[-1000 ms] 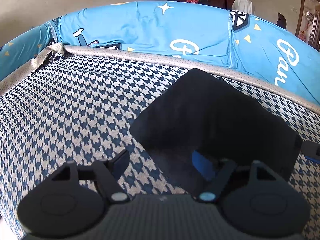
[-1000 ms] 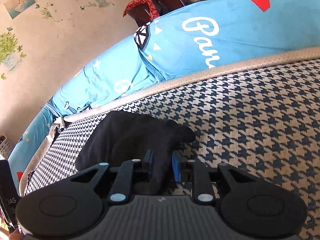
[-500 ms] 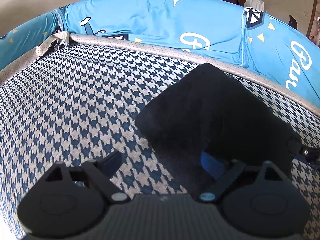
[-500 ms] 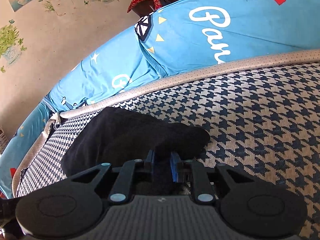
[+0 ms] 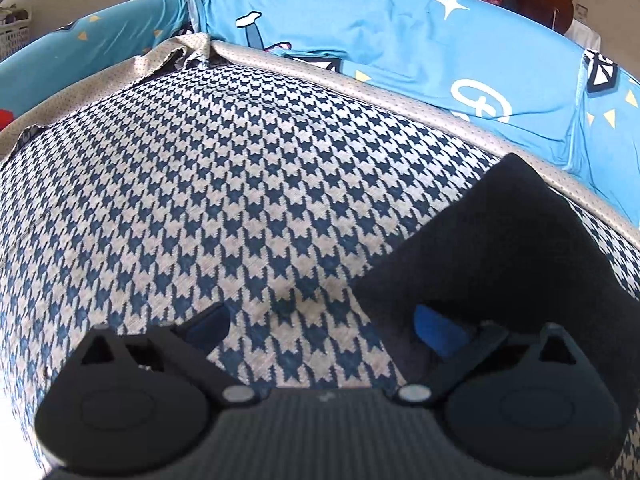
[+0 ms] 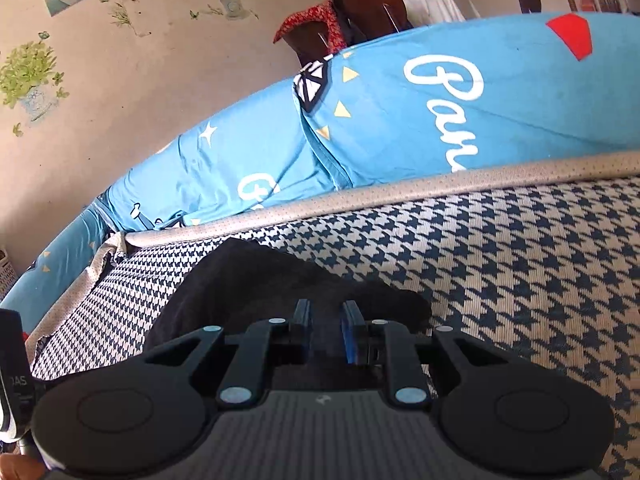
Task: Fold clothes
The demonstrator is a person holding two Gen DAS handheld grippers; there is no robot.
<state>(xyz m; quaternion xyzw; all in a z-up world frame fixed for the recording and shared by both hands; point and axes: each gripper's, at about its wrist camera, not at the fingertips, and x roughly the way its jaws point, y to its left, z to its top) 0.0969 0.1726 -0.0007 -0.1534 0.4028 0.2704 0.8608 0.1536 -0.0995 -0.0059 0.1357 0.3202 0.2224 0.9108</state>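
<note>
Right now the black cloth [image 6: 256, 292] lies under the right gripper [image 6: 325, 332], narrowly parted around a fold, while the left gripper [image 5: 320, 326] gapes wide beside its left edge.

The black garment [image 5: 516, 252] runs off the right edge of the left wrist view, and its near part sits hidden behind the left gripper [image 5: 320, 326]. In the right wrist view the right gripper [image 6: 325, 330] covers the garment's near edge, so can't tell if the pads actually pinch cloth. The white lettering [image 6: 448, 104] on the blue cover gets cut off.
</note>
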